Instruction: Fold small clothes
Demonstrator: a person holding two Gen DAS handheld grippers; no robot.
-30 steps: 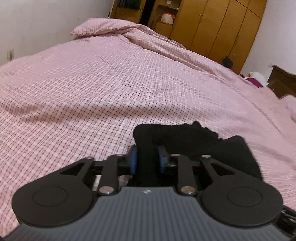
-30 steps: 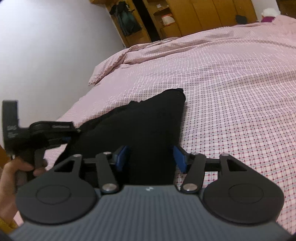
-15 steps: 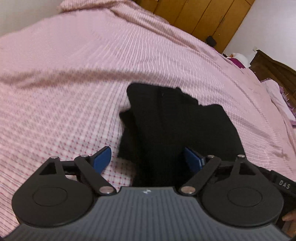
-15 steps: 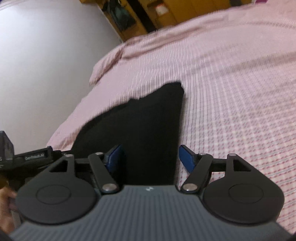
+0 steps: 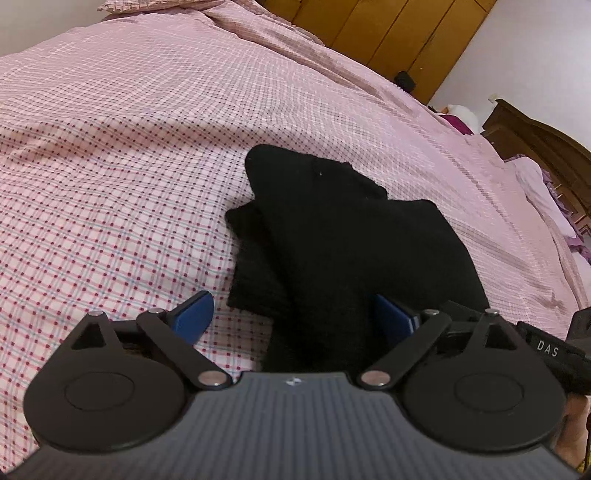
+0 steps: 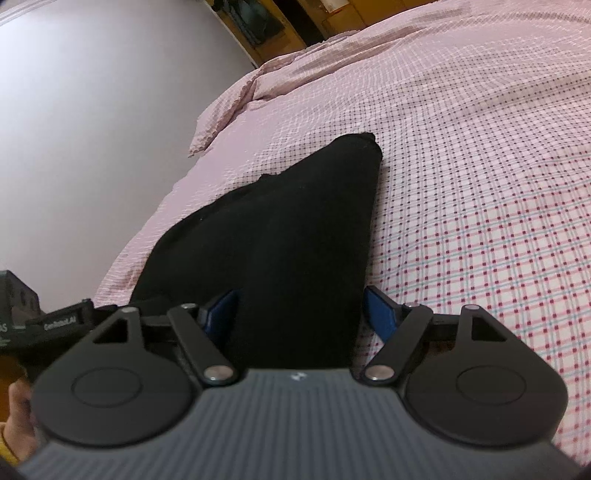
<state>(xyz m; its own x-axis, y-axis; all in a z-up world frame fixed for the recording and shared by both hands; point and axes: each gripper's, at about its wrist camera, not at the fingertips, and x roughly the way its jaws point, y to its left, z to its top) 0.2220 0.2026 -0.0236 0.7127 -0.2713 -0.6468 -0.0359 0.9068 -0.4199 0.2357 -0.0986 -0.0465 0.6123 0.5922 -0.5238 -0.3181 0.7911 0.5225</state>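
A small black garment lies folded in layers on the pink checked bedspread. My left gripper is open, its blue pads wide apart over the garment's near edge, holding nothing. In the right wrist view the same garment lies as a long dark wedge pointing away. My right gripper is open, its pads either side of the garment's near end, gripping nothing. The other gripper shows at the left edge of the right wrist view.
The bedspread stretches far ahead and to both sides. A pillow lies at the far end. Wooden wardrobes stand beyond the bed. A dark wooden headboard is at the right. A white wall borders the bed's left side.
My left gripper has let go of the black garment and opened wide. My right gripper has opened a little wider. The garment now lies flat on the bed, and both grippers have tilted downward.
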